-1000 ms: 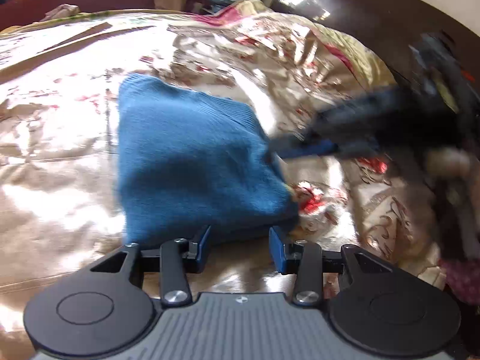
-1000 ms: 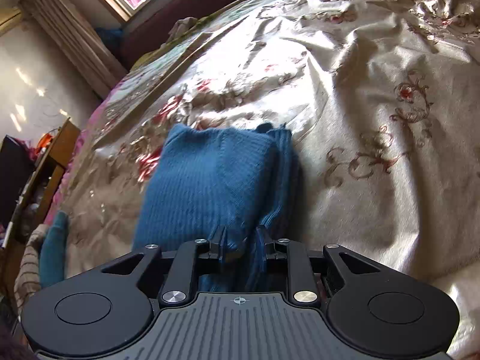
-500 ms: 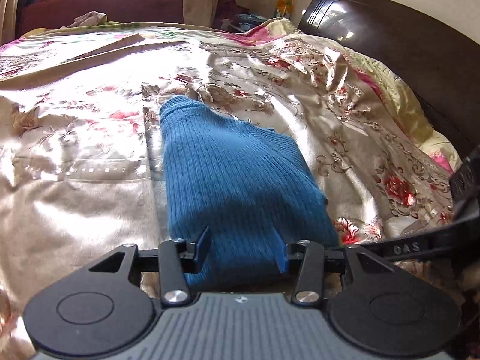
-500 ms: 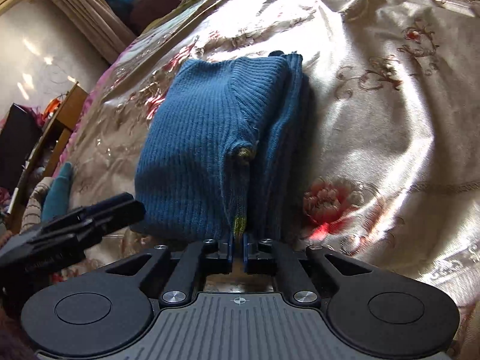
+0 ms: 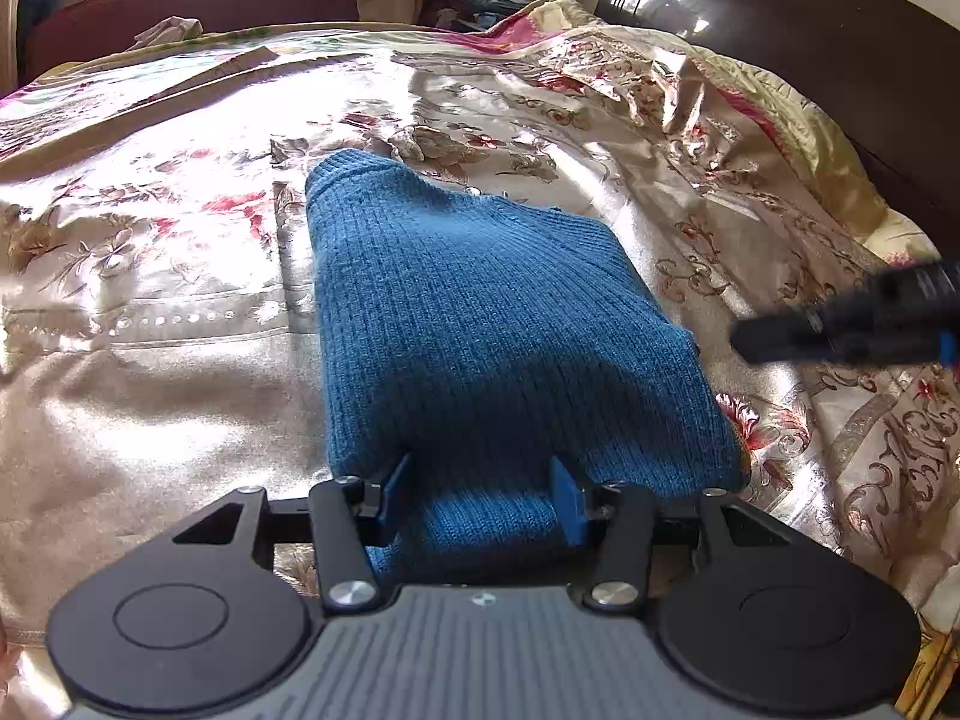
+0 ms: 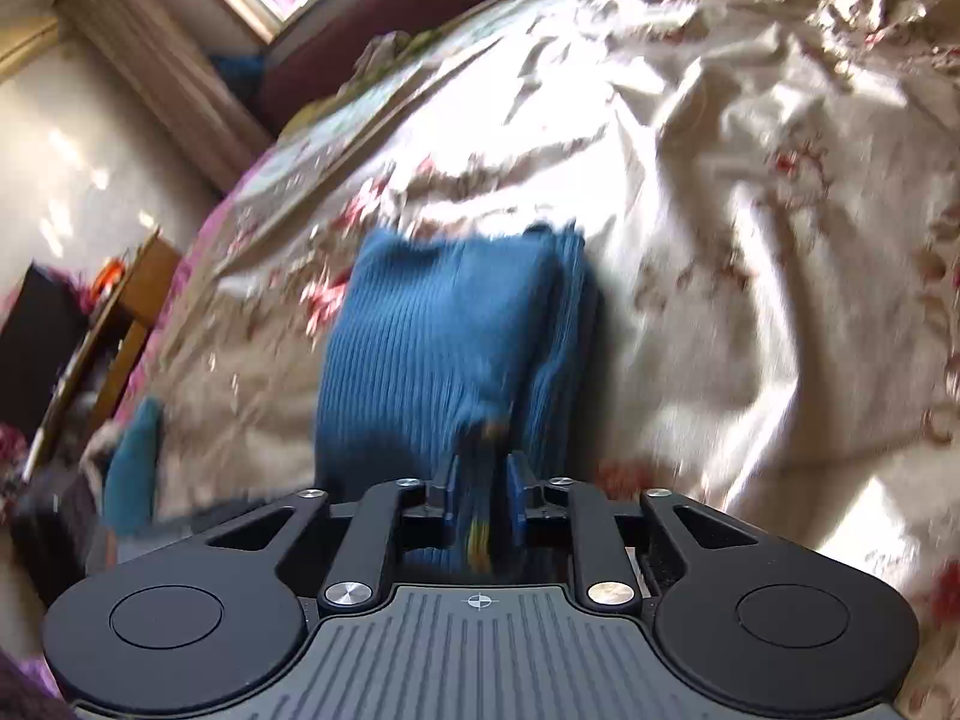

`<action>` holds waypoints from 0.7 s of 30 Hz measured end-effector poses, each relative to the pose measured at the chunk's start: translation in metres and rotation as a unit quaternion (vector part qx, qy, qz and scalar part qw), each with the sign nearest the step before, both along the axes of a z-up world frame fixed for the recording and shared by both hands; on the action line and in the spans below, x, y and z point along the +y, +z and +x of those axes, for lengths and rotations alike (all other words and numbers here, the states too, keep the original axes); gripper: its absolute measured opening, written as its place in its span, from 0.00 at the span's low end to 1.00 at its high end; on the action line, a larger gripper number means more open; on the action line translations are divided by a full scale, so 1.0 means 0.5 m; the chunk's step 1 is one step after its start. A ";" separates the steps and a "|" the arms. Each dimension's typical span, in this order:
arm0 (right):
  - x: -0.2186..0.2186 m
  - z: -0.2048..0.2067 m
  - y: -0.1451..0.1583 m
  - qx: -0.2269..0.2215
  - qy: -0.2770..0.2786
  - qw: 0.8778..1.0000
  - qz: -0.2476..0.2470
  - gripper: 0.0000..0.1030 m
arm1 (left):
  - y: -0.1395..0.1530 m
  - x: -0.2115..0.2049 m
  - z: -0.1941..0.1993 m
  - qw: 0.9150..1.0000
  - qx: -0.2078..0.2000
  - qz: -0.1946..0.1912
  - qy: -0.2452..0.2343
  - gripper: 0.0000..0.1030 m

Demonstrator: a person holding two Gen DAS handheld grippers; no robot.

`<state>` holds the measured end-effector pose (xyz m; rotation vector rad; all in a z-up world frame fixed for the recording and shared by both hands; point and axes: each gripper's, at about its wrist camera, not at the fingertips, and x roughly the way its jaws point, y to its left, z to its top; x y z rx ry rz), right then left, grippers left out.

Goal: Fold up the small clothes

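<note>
A folded blue knit sweater (image 5: 480,312) lies on the flowered satin bedspread (image 5: 150,276). My left gripper (image 5: 481,501) is at its near edge. Its jaws are opening, with a hump of the knit between the blue pads. In the right wrist view the sweater (image 6: 432,348) stretches away in stacked folds. My right gripper (image 6: 480,498) has the near fold with a yellow-green tag between its pads. The jaws are opening, while the fabric still fills the narrow gap. That picture is motion-blurred. In the left wrist view the right gripper's blurred black finger (image 5: 840,324) reaches in beside the sweater's right edge.
A dark wooden headboard (image 5: 780,18) stands at the back right. A maroon bench (image 5: 180,6) with a crumpled cloth runs under the window. Off the bed's left side stand a wooden table (image 6: 120,312) and a teal item (image 6: 132,462). The bedspread (image 6: 750,240) is rumpled to the right.
My left gripper has slid forward onto the sweater's near edge, jaws wider. My right gripper drew back and shut at the edge, then came forward over the fold again.
</note>
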<state>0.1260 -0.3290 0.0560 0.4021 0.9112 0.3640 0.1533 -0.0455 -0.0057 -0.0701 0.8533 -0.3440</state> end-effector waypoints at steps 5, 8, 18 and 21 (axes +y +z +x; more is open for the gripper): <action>0.017 0.098 -0.029 0.001 -0.035 0.999 0.019 0.23 | 0.002 -0.001 0.000 1.000 0.002 0.000 0.001 0.51; 0.036 0.145 -0.061 0.016 -0.044 0.999 0.002 0.35 | 0.003 -0.001 0.001 1.000 0.002 0.000 0.000 0.51; 0.001 0.137 -0.046 -0.012 -0.061 0.997 0.042 0.06 | 0.031 0.013 -0.002 0.999 -0.023 -0.034 0.010 0.51; -0.023 0.143 -0.082 0.010 -0.096 0.994 0.049 0.05 | 0.026 0.010 0.005 0.999 -0.021 -0.034 0.012 0.51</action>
